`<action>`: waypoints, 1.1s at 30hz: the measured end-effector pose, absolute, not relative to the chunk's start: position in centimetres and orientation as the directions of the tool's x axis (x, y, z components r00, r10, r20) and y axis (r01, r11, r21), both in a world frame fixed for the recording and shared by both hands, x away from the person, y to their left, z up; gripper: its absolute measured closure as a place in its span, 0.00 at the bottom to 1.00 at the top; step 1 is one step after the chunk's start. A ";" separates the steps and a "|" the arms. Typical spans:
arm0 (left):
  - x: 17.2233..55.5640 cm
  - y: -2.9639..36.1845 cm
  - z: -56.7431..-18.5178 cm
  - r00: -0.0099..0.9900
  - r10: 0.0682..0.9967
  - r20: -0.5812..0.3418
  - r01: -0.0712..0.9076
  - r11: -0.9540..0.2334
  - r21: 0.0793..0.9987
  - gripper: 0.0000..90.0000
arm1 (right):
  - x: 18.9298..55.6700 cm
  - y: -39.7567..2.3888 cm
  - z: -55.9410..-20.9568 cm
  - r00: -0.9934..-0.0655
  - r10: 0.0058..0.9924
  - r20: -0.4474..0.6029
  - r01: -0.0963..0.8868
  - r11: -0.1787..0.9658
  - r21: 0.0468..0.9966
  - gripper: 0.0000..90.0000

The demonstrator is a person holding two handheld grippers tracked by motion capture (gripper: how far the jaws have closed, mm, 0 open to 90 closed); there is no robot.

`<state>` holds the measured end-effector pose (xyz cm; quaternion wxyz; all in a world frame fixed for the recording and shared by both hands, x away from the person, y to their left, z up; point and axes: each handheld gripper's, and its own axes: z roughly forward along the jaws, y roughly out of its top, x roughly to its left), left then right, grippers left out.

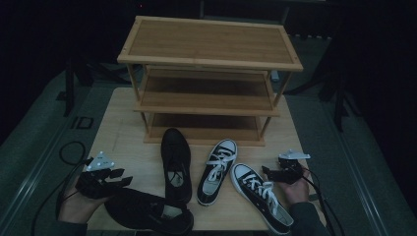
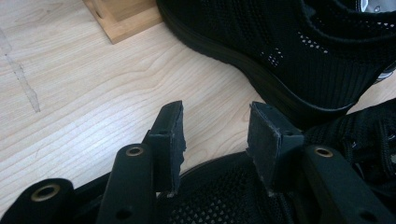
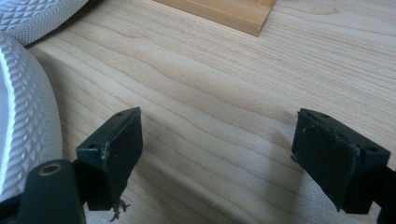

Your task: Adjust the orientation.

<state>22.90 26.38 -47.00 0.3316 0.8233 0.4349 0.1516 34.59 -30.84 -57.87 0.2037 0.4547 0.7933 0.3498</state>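
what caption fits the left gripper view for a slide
Left gripper, jaws open, poised over a black mesh shoe beside its mate on the wooden table.

Bare table (image 1: 125,128) at left, between the wooden shelf rack (image 1: 209,78) and the left gripper (image 1: 112,177): open passage there. Left gripper's jaws stand apart over the near black mesh shoe (image 1: 147,211), nothing between the pads; second black shoe (image 1: 176,164) blocks just ahead and to the right. Centre crowded: two black-and-white sneakers (image 1: 216,172) (image 1: 260,196) lie close together. Right gripper (image 1: 275,173) has open jaws over clear wood, white sneaker toe (image 3: 23,121) just beside. Rack shelves unoccupied.
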 end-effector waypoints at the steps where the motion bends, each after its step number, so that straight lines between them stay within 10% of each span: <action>1: 22.9 26.4 -47.1 0.576 0.817 -0.040 0.616 -0.401 0.678 0.63 | 34.6 -30.8 -57.9 -0.503 0.864 -0.005 0.579 0.342 0.740 0.18; 33: 21.6 25.5 -48.4 0.609 0.790 -0.068 0.633 -0.434 0.641 0.63 | 34.6 -30.9 -57.9 -0.500 0.866 -0.006 0.581 0.340 0.740 0.18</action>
